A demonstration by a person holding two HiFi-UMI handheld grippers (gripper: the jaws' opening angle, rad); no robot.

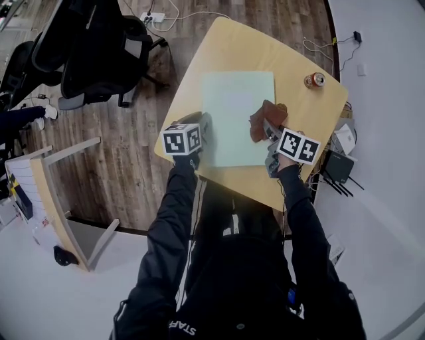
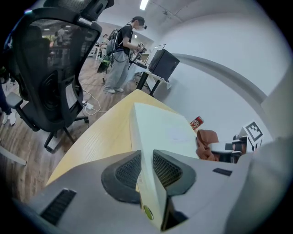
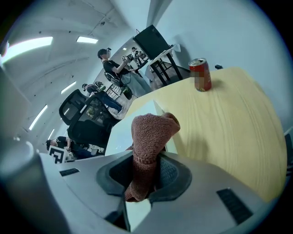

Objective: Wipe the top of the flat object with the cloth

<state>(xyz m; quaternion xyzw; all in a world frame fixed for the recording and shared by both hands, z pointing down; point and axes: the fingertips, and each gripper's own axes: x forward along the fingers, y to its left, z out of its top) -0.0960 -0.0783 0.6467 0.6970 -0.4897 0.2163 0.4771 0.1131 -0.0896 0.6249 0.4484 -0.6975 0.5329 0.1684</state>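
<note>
A pale green flat board (image 1: 232,116) lies on the round wooden table (image 1: 312,113). My left gripper (image 1: 201,130) is shut on the board's left edge near its front corner; in the left gripper view the board's edge (image 2: 149,183) runs between the jaws. My right gripper (image 1: 269,133) is shut on a reddish-brown cloth (image 1: 267,118), which bunches over the board's right edge. In the right gripper view the cloth (image 3: 149,141) stands up out of the jaws, with the board (image 3: 121,132) just behind it.
A red drink can (image 1: 314,80) stands on the table at the back right, also in the right gripper view as the can (image 3: 200,74). A black office chair (image 1: 99,53) is left of the table. Cables and a power strip (image 1: 153,18) lie on the floor behind.
</note>
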